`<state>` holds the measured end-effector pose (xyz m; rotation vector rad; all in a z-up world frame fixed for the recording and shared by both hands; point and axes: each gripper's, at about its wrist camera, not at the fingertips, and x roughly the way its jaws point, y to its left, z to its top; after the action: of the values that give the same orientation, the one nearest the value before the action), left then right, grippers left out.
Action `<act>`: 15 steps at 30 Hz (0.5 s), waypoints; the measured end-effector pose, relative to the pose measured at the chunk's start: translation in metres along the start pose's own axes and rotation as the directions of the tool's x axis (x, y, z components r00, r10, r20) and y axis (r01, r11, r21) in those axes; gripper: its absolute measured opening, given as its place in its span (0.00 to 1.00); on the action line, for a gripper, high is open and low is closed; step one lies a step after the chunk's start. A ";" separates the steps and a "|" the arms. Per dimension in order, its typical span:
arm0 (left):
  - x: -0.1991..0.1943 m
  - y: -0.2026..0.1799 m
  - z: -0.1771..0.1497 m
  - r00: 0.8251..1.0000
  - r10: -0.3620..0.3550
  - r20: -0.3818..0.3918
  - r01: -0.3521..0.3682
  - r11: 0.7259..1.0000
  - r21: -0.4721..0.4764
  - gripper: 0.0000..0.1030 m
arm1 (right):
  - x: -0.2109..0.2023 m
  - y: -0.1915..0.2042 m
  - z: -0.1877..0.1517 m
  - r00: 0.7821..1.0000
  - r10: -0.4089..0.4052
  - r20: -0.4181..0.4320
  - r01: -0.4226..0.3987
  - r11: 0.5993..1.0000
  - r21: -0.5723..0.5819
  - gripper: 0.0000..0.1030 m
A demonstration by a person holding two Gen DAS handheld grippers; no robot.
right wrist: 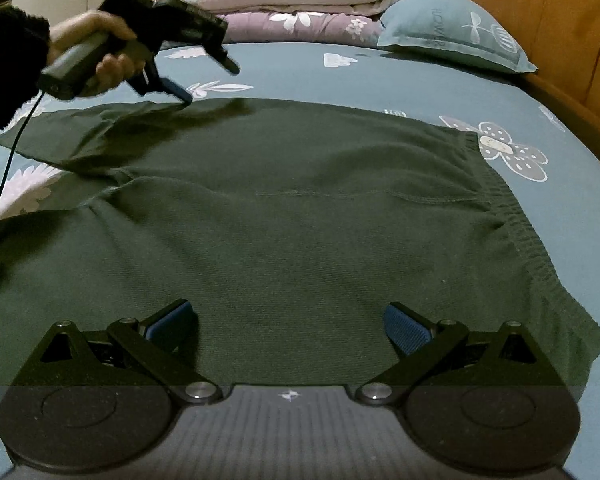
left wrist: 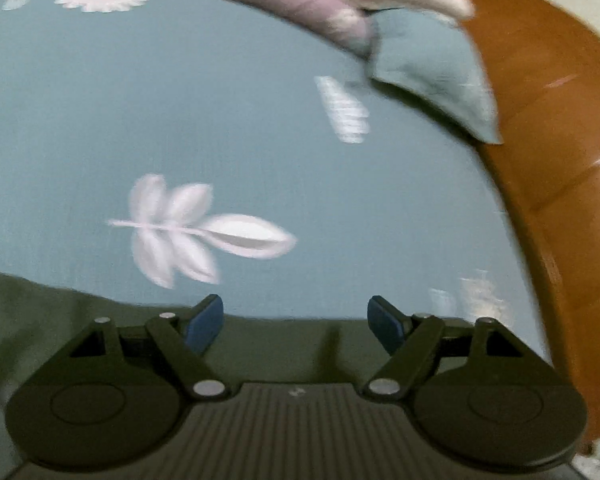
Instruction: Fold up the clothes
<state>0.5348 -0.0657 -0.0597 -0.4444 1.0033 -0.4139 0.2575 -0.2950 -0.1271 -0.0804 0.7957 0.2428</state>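
Dark green trousers [right wrist: 300, 208] lie flat on the bedsheet [right wrist: 420, 80], long axis running left to right, elastic waistband [right wrist: 512, 216] at the right, legs trailing left. The left gripper [right wrist: 188, 92], jaws spread and empty, hovers at the garment's far edge; the right gripper [right wrist: 288, 324], likewise spread and empty, sits over the near edge, closer to the waistband.
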 end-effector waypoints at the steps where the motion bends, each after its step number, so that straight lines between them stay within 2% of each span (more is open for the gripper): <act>1: -0.002 -0.007 -0.004 0.999 -0.037 -0.008 0.038 0.999 0.010 0.78 | 0.000 0.000 0.000 1.000 0.002 0.000 -0.002 1.000 -0.002 1.00; 2: 0.002 -0.016 -0.011 0.998 -0.053 -0.027 0.054 0.998 0.034 0.78 | 0.000 -0.001 0.000 1.000 0.003 -0.001 -0.003 1.000 -0.004 1.00; 6: 0.026 -0.033 -0.022 0.997 0.000 -0.074 0.008 0.994 0.111 0.78 | 0.001 -0.001 0.001 1.000 0.008 0.000 -0.008 1.000 -0.012 1.00; 8: 0.041 -0.031 -0.020 0.998 0.028 -0.064 -0.021 0.995 0.098 0.78 | 0.000 -0.001 0.000 1.000 0.011 0.002 -0.011 1.000 -0.013 1.00; 12: 0.037 -0.028 -0.008 0.998 0.050 -0.039 -0.048 0.998 0.049 0.77 | -0.001 -0.002 -0.002 1.000 0.013 0.006 -0.013 1.000 -0.018 1.00; 15: 0.026 -0.038 -0.010 0.998 0.007 -0.065 -0.003 0.998 0.060 0.77 | -0.001 -0.002 -0.002 1.000 0.017 0.002 -0.017 1.000 -0.021 1.00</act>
<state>0.5332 -0.1130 -0.0621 -0.3760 1.0525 -0.4554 0.2558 -0.2974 -0.1275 -0.0932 0.7917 0.2676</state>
